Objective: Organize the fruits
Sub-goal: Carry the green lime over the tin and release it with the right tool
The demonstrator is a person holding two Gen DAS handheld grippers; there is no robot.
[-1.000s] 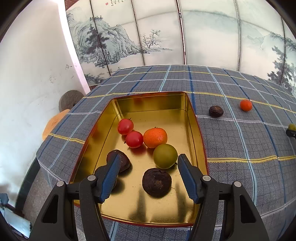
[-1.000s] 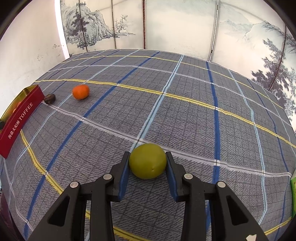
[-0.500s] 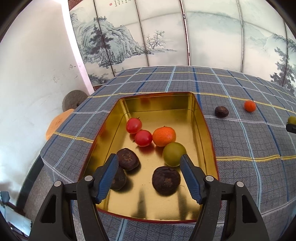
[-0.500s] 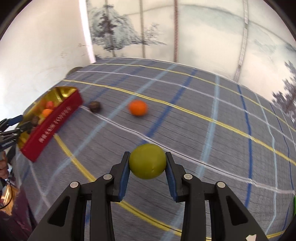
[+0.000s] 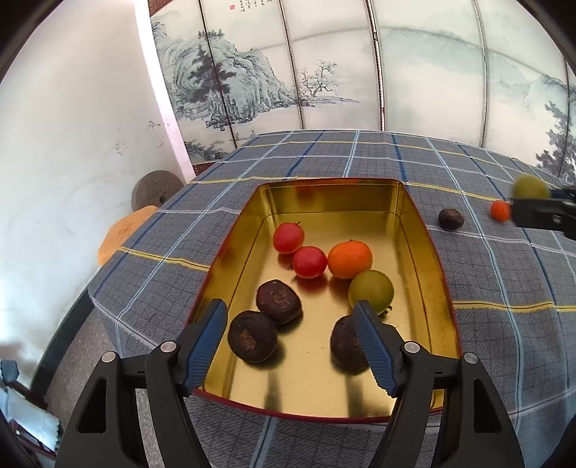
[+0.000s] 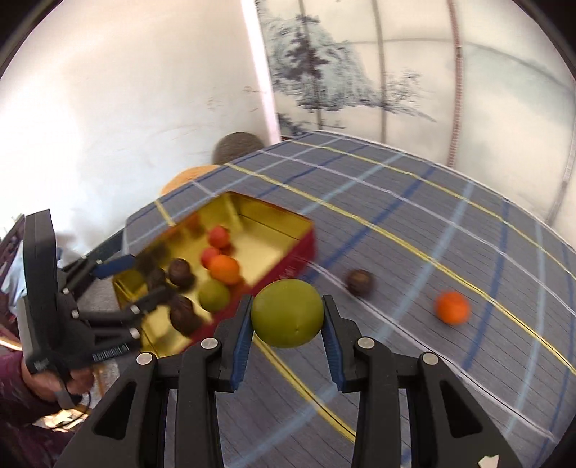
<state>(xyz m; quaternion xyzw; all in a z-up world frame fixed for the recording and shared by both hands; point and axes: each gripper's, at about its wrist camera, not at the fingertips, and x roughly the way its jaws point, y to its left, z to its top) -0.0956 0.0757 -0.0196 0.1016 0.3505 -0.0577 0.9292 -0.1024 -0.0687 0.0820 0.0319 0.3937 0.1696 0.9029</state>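
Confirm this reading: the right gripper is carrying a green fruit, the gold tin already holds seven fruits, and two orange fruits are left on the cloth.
One detail is wrong. Only one orange fruit is left on the cloth; the other piece there is a dark brown fruit, as the right wrist view shows. The rest stands: the right gripper carries the green fruit, and the gold tin holds seven.

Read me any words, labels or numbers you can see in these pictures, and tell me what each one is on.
No text reads clearly.
Calligraphy and red seal on the painted screen: too small.
Gold lettering on the tin red side: blurred.
White label on the left gripper body: blurred.
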